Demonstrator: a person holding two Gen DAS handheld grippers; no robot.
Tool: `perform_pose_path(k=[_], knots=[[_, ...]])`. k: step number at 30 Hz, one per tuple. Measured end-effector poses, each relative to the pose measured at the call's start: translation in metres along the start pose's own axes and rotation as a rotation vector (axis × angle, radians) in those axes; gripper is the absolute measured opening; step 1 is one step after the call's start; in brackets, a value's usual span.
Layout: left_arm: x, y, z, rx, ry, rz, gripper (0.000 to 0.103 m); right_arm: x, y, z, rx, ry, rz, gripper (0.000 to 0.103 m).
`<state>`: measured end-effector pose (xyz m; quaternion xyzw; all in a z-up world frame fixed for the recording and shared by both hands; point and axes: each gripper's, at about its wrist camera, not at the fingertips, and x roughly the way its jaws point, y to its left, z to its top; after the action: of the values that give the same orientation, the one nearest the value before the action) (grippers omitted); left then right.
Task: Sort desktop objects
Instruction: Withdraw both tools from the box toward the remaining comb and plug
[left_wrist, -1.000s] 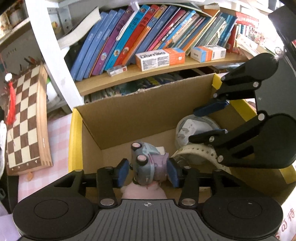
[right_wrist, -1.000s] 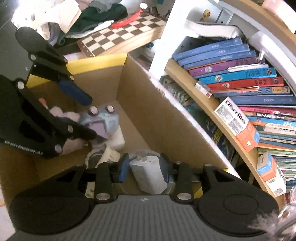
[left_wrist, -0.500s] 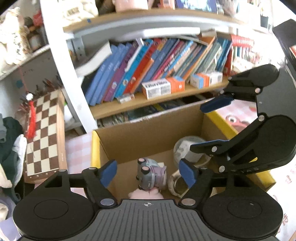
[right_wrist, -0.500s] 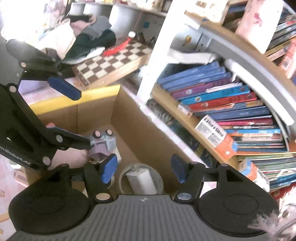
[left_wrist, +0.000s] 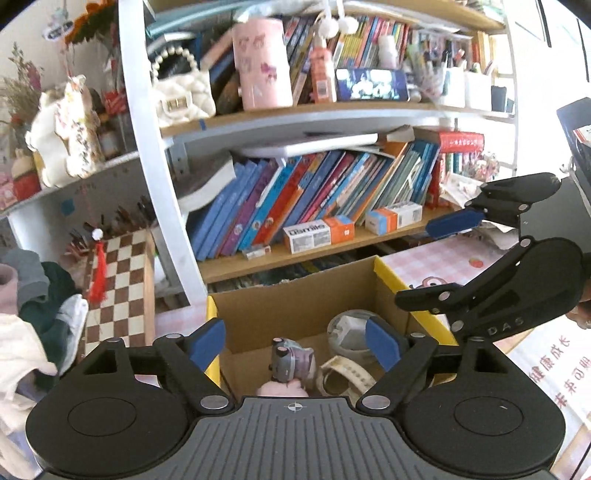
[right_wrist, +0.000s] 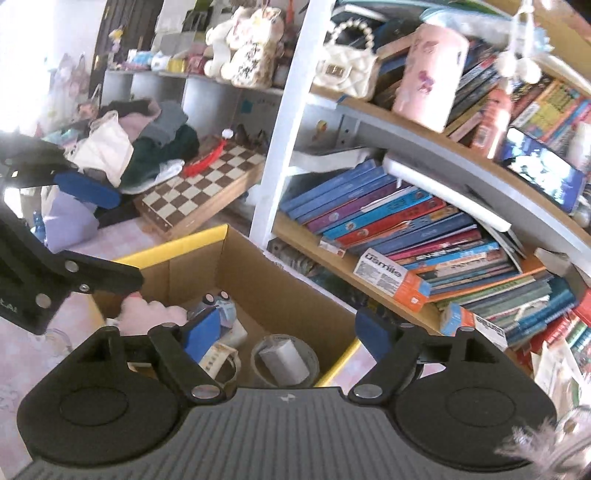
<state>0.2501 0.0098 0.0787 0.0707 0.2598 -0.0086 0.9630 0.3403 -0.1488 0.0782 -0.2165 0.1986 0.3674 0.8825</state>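
Below the crowded bookshelf (left_wrist: 314, 258), the cardboard box (left_wrist: 295, 306) at lower centre holds a toy car (left_wrist: 290, 360) and charger (right_wrist: 284, 360); left tool (left_wrist: 295, 341) and right tool (right_wrist: 286, 332) opening, empty.

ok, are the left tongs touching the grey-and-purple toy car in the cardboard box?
Apart. The left wrist view shows the left tongs opening, blue pads well clear either side of the grey-and-purple toy car, lying below in the cardboard box.
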Motion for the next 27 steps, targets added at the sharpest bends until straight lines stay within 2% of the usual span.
perform_pose_path(k=[4, 12, 27], knots=[[-0.023, -0.002, -0.010, -0.004, -0.028, 0.012, 0.091, -0.025, 0.005, -0.008, 0.030, -0.031, -0.025, 0.084], [-0.062, 0.003, -0.039, -0.078, -0.048, 0.052, 0.094, -0.062, 0.019, -0.033, 0.118, -0.077, -0.061, 0.094], [-0.103, 0.022, -0.091, -0.211, -0.027, 0.116, 0.094, -0.084, 0.061, -0.080, 0.197, -0.023, -0.059, 0.099]])
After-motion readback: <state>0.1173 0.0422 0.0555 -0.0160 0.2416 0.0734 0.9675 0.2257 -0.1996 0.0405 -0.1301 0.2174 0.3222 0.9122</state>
